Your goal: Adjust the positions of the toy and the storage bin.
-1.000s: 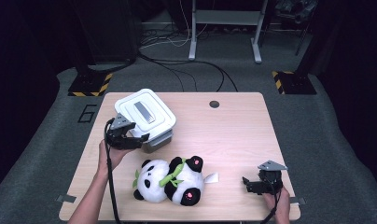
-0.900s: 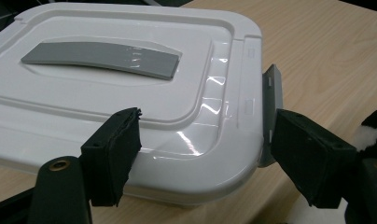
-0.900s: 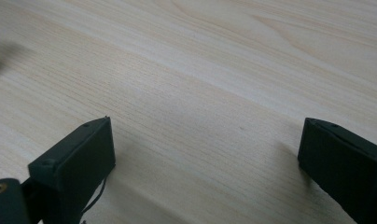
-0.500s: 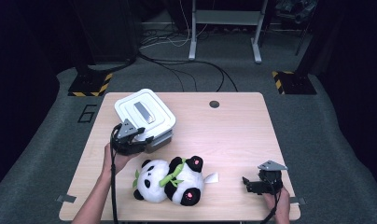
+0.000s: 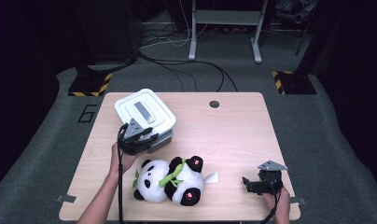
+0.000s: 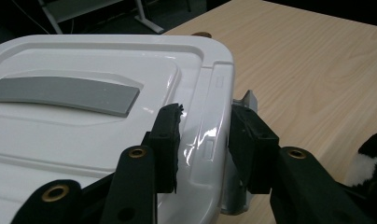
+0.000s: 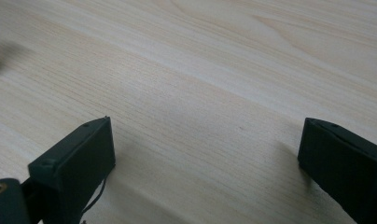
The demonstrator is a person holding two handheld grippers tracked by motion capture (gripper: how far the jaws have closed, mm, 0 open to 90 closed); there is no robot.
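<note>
- A white lidded box (image 5: 144, 116) is seen on the far left part of the desk (image 5: 233, 140), with a grey strip (image 5: 143, 110) set into its lid.
- In the high view, the long axis of the box is laid diagonally on the desk, from the far left towards the near right; the grey strip is directed along the same line.
- The near right corner of the box is pointed towards the plush panda (image 5: 170, 181).
- The left gripper (image 5: 142, 140) is placed at this near corner of the box. In the left gripper view, the raised rim of the lid (image 6: 210, 121) is found between the two black jaws of the left gripper (image 6: 203, 140), one pad on top of the lid and the other on the outer side of the rim.
- The jaws of the left gripper have just been closing, and the rim is now pinched between them.
- The plush panda is laid on its side near the front edge of the desk, just beside the box, with a green leaf across its body.
- The right gripper (image 5: 252, 183) is rested low on the near right part of the desk, well apart from the box; in the right gripper view its jaws are spread wide over bare wood (image 7: 210, 84), with nothing between them.
</note>
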